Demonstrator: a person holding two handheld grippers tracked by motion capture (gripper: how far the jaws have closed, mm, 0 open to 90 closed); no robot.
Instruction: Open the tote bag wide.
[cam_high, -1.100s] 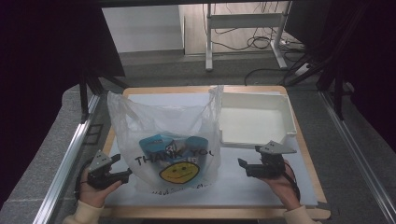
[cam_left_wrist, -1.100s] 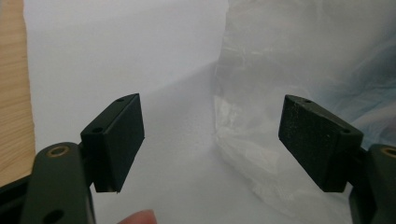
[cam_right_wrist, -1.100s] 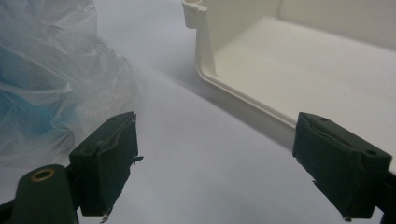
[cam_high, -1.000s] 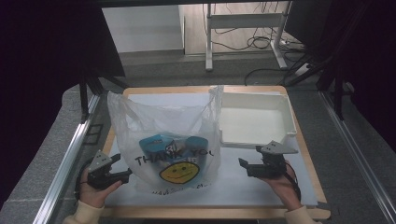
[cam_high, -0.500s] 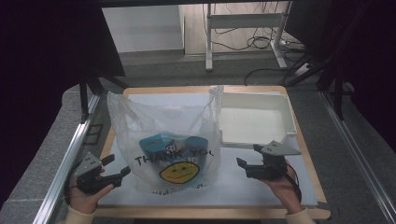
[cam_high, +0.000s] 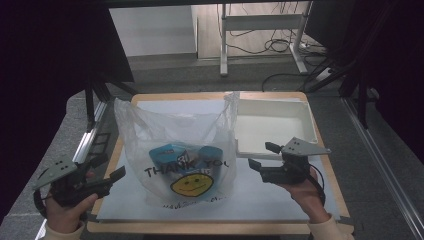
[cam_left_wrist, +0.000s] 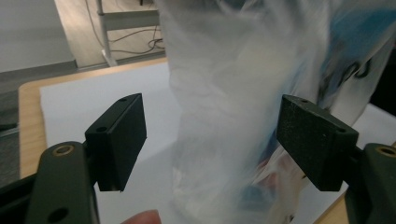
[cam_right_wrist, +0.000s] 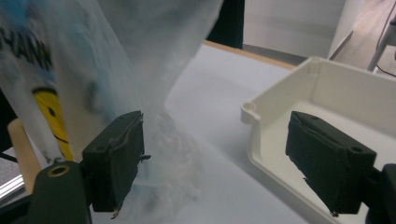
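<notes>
Bag: a thin translucent white plastic carrier bag printed with "THANK YOU" and a yellow smiley face (cam_high: 176, 150) stands upright between the two tools, on a white sheet (cam_high: 260, 192) covering the wooden counter (cam_high: 332, 185).
Contents: two blue tub-like items (cam_high: 169, 154) show through the film, low in the bag; what they are I cannot tell.
Left tool: the left tool (cam_high: 111, 178) has its jaws spread wide and holds nothing; it sits off the bag's lower left corner, near but apart. In the left gripper view the bag (cam_left_wrist: 243, 107) rises straight ahead of the gap between the jaws.
Right tool: the right tool (cam_high: 261, 156) also has its jaws apart and is empty, just beside the bag's right edge. In the right gripper view the crinkled film (cam_right_wrist: 154, 126) lies against or just behind its left-hand jaw; I cannot tell whether they touch.
Tray: an empty shallow white plastic tray (cam_high: 305, 131) lies beyond and to the outside of the right tool.
Change: over the last second the left tool has drawn back and outward from the bag's edge; the right tool has barely shifted.
Meaning: judged from this, the bag is free of both tools and a fresh approach to it, likely for its handles or sides, is being lined up.
</notes>
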